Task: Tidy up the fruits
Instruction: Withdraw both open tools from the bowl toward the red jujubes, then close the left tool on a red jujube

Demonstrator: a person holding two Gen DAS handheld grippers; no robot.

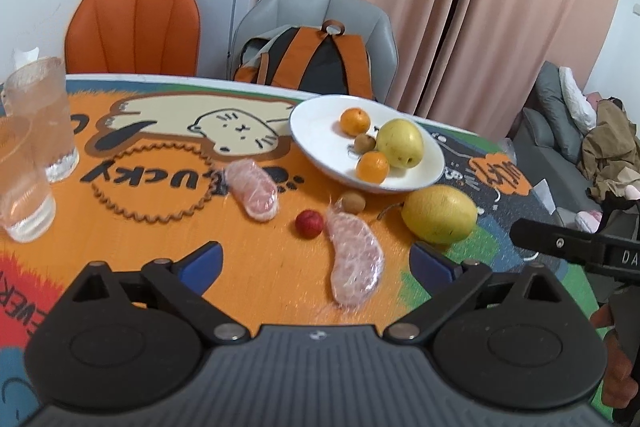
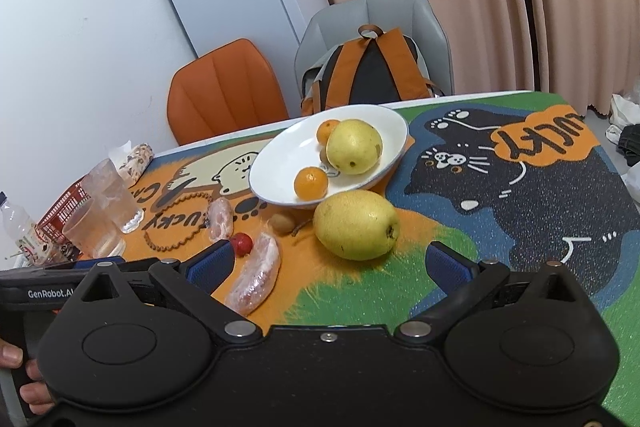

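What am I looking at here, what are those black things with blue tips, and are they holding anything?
Those are two hand-held grippers, each carrying its own camera looking out over its jaws. One picture is from the left gripper, the other from the right gripper. Both have their jaws open and hold nothing. On the cartoon-cat tablecloth a white bowl holds two small oranges and a yellow pear. Loose beside it lie a large yellow pear, a small red fruit and two plastic-wrapped pink pomelo segments.

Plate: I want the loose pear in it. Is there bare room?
The white plate is bare on its left half, beside the upper tangerine. Its right half is crowded: pear, kiwi, lower tangerine. The loose pear lies just outside the rim.
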